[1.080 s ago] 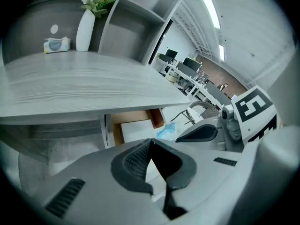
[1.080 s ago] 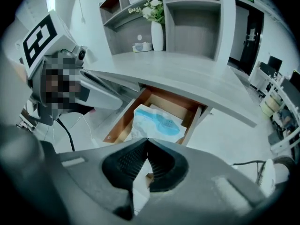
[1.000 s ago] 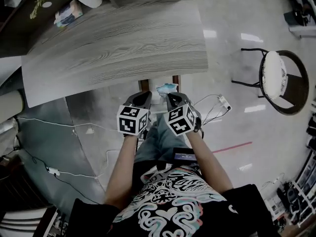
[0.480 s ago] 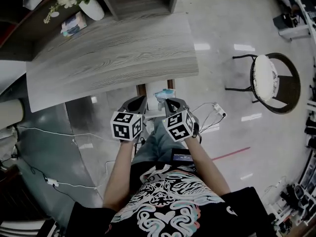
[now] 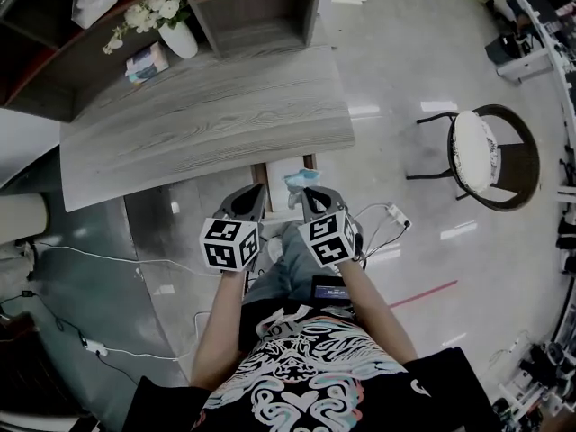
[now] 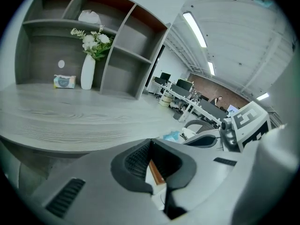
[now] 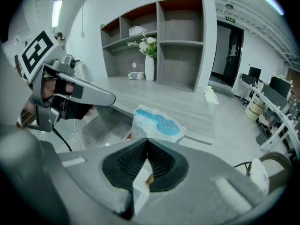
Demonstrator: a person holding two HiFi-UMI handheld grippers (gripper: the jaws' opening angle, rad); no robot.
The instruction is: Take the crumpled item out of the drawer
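The right tongs (image 5: 311,193) are pinching the near edge of the crumpled blue-and-white bag (image 5: 301,179), holding it just over the open drawer (image 5: 262,176) beneath the tabletop (image 5: 207,124). The left tongs (image 5: 254,193), pressed together and empty, are hovering just to its left.

I see the crumpled packet (image 7: 155,122), white with blue print, pinched in my right claw (image 7: 147,139) over the open drawer (image 5: 262,177).

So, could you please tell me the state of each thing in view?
Drawer: open.
Crumpled item: pinched in the right gripper.
Right gripper: shut on the crumpled item.
Left gripper: shut, empty.
Vase: upright on the desk.
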